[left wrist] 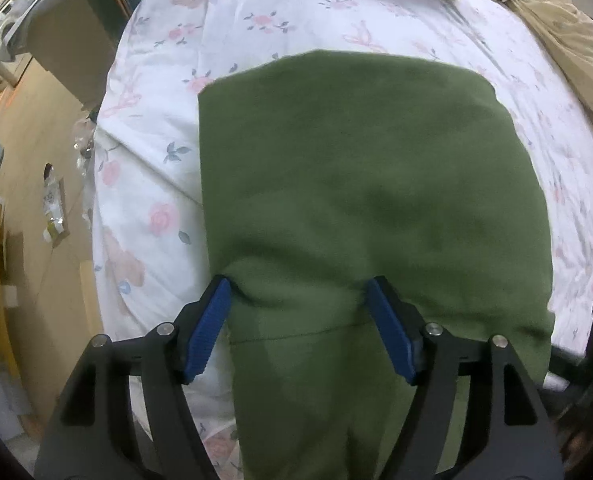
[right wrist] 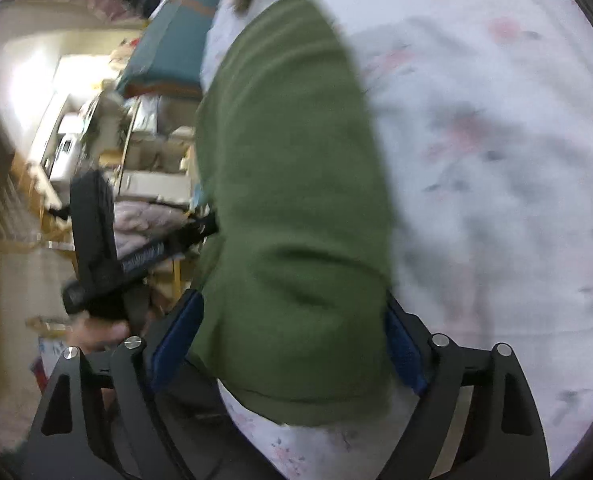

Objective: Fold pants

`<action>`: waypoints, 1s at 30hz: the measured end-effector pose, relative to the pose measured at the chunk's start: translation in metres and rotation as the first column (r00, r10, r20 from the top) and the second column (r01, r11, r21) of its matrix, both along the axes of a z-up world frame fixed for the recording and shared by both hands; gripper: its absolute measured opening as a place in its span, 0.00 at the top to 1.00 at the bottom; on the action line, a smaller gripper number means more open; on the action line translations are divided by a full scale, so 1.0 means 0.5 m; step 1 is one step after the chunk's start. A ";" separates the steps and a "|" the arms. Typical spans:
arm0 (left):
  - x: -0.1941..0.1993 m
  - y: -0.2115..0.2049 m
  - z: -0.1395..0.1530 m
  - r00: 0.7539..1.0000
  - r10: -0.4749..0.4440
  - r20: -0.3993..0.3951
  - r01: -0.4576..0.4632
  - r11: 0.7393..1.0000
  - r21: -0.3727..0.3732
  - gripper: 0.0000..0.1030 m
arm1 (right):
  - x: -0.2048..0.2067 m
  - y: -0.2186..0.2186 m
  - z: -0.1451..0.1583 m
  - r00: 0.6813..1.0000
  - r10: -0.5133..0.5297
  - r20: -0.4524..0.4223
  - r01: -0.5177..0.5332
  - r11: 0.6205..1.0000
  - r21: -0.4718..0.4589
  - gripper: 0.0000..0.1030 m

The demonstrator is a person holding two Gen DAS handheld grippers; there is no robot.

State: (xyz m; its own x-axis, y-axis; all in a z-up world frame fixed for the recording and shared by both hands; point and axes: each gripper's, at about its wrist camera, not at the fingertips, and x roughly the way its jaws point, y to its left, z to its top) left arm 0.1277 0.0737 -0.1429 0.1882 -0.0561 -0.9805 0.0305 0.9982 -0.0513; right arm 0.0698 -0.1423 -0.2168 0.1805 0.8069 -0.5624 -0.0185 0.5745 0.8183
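Green pants (left wrist: 360, 168) lie folded flat on the floral bed sheet (left wrist: 296, 12), near its front edge. Left gripper (left wrist: 298, 324) points down at the near edge of the pants, jaws wide, cloth bunched between them but not clamped. Right gripper (right wrist: 292, 344) straddles the pants end, jaws wide too, not pinching. Looks like a release after laying a fold, or lining up for the next grab

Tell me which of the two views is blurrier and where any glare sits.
Right wrist view: clearly blurrier, the floral bedsheet smeared by motion and the green pants soft-edged; a blown-out bright patch glares at upper left. Left wrist view: sharper, the pants evenly lit with only mild softness, no glare; both bend strongly at the fisheye rim.
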 end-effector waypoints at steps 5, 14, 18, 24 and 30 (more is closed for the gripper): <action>0.009 0.027 0.056 0.990 0.092 0.105 -0.090 0.996 -0.025 0.33 | 0.001 0.006 -0.028 1.000 -0.024 0.000 0.024 0.997 -0.071 0.28; -0.032 0.227 0.179 0.802 0.521 0.290 -0.468 0.852 -0.236 0.33 | 0.032 -0.050 0.115 0.988 -0.018 0.152 0.030 0.997 -0.075 0.70; -0.025 0.234 0.133 0.824 0.541 0.168 -0.487 0.828 -0.278 0.33 | 0.126 -0.171 0.142 0.988 -0.042 0.150 0.056 0.994 -0.089 0.70; -0.008 0.143 0.128 0.903 0.394 0.171 -0.339 0.899 -0.278 0.33 | 0.228 -0.331 0.028 0.999 -0.034 -0.026 0.031 0.995 -0.100 0.66; 0.051 0.047 0.118 0.968 0.200 0.154 -0.144 0.939 -0.311 0.23 | 0.198 -0.342 -0.018 0.994 -0.064 -0.093 0.052 0.990 -0.131 0.40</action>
State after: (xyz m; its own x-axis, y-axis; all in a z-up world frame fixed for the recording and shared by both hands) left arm 0.1534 0.0970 -0.0837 0.3929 -0.2883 -0.8732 -0.1040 0.9296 -0.3537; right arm 0.1686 -0.3132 -0.2256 0.1649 0.7165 -0.6778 0.0936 0.6728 0.7339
